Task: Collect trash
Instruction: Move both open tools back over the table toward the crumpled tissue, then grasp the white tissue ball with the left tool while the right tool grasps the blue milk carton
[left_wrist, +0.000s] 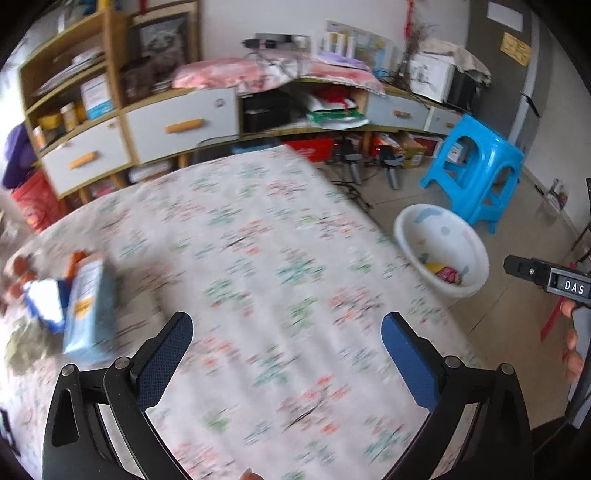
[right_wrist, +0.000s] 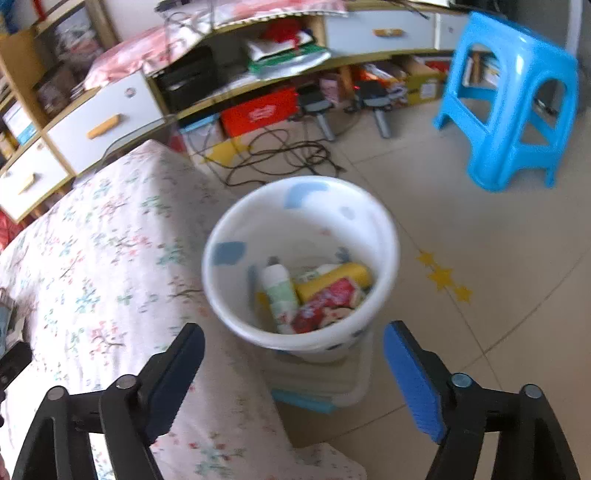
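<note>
Trash left on floral-cloth table: light-blue paper carton at 9 o'clock of left gripper, jaws wide apart, nothing btwn. White round plastic bin w/ blue patches sits on floor at 12 o'clock of right gripper, also spread, empty; inside: white bottle, yellow tube, red wrapper.

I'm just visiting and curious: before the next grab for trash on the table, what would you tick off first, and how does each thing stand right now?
1. Left gripper free to grab: ok, its jaws are wide apart with nothing between them.
2. Right gripper free: ok, open and holding nothing.
3. White bin ready to receive: ok, it stands upright on the floor beside the table, with a bottle and wrappers inside and room left.
4. Trash left to pick up: ok, a light blue packet and other bits lie at the table's left edge.
5. Exact shape of that packet: cannot tell, the picture is blurred there.
6. Path across the flowered tablecloth: ok, nothing lies in between.
</note>
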